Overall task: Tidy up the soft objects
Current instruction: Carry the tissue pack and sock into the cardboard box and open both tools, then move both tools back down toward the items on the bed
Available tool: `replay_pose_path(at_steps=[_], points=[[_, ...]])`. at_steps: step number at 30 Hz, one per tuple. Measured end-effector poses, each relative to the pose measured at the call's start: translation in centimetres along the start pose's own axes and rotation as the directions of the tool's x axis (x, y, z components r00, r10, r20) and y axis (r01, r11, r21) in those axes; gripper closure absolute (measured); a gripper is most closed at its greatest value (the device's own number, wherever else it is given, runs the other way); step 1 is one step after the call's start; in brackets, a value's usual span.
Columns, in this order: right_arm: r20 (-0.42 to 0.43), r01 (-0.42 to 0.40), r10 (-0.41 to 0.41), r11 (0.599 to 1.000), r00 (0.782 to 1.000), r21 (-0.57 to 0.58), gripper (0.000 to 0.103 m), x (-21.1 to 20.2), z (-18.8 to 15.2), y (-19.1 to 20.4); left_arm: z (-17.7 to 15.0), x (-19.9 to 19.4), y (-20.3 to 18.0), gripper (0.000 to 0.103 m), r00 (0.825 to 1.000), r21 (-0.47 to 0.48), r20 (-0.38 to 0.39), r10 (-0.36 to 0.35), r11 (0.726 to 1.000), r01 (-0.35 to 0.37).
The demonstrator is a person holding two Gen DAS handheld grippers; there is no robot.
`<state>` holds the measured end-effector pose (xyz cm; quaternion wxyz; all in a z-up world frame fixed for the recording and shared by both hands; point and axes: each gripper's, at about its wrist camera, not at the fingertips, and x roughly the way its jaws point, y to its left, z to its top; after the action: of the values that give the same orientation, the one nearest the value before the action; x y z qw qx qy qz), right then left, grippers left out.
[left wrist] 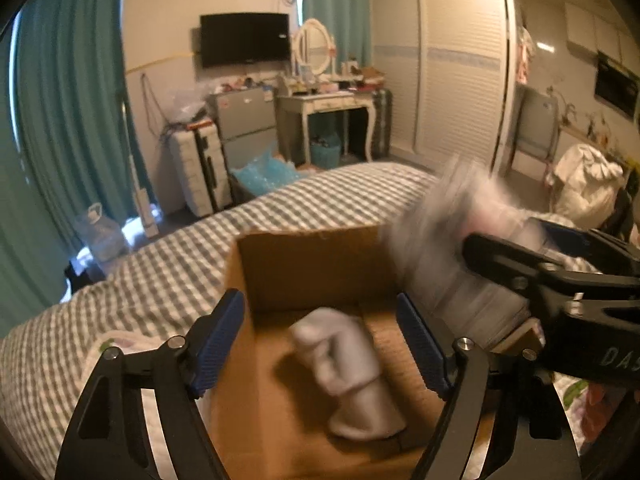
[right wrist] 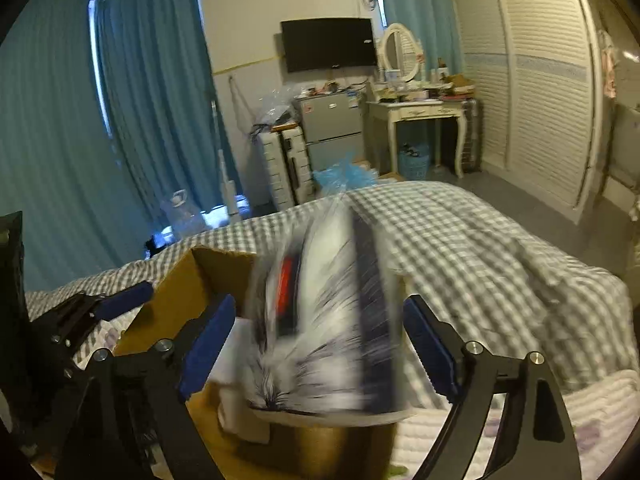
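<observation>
Bed (left wrist: pixel 280 208): being used as the sorting surface.
Cardboard box (left wrist: pixel 312 268): being filled; a grey soft toy (left wrist: pixel 348 368) is lying inside, long axis away from the spread, empty left gripper (left wrist: pixel 320 344).
Bagged soft item (right wrist: pixel 332 320): blurred between the wide-set fingers of the right gripper (right wrist: pixel 320 352), being carried over the box rim; grip cannot be confirmed.

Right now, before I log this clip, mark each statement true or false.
1. The cardboard box sits on a checked bedspread. True.
2. The box is empty. False: a pale grey soft item lies inside.
3. The left gripper is shut on that grey item. False: its jaws are spread, holding nothing.
4. A blurred bagged item is at the right gripper, over the box. True.
5. The curtains are red. False: teal.
</observation>
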<state>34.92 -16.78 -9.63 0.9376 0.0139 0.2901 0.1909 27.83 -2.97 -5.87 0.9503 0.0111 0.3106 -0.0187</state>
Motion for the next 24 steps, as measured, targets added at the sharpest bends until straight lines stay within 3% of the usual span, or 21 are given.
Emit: replay_pose_path(at_steps=[5, 12, 14, 19, 24], points=[[0.053, 0.041, -0.039, 0.999, 0.998, -0.032, 0.017, -7.4, 1.3, 0.8, 1.2, -5.2, 0.6, 0.024, 0.998, 0.01, 0.041, 0.042, 0.999, -0.042], [0.13, 0.065, -0.057, 0.996, 0.99, -0.062, 0.014, -19.8, 3.0, 2.3, 2.2, -17.5, 1.0, 0.024, 0.98, -0.003, 0.167, 0.106, 0.994, -0.107], [0.132, 0.08, -0.07, 0.994, 0.989, -0.074, 0.014, -22.4, 2.6, 2.7, 1.9, -20.0, 1.3, 0.01, 0.977, -0.017, 0.185, 0.106, 0.994, -0.105], [0.115, 0.069, -0.058, 0.993, 0.992, -0.099, 0.007, -25.3, 0.1, 3.5, -0.9, -22.9, 0.8, 0.008, 0.974, -0.008, 0.187, 0.13, 0.991, -0.13], [0.024, 0.042, -0.039, 0.985, 0.999, -0.167, 0.007, -23.4, -4.4, 4.9, -6.1, -21.7, -1.1, 0.008, 0.976, 0.027, 0.117, 0.182, 0.982, -0.186]])
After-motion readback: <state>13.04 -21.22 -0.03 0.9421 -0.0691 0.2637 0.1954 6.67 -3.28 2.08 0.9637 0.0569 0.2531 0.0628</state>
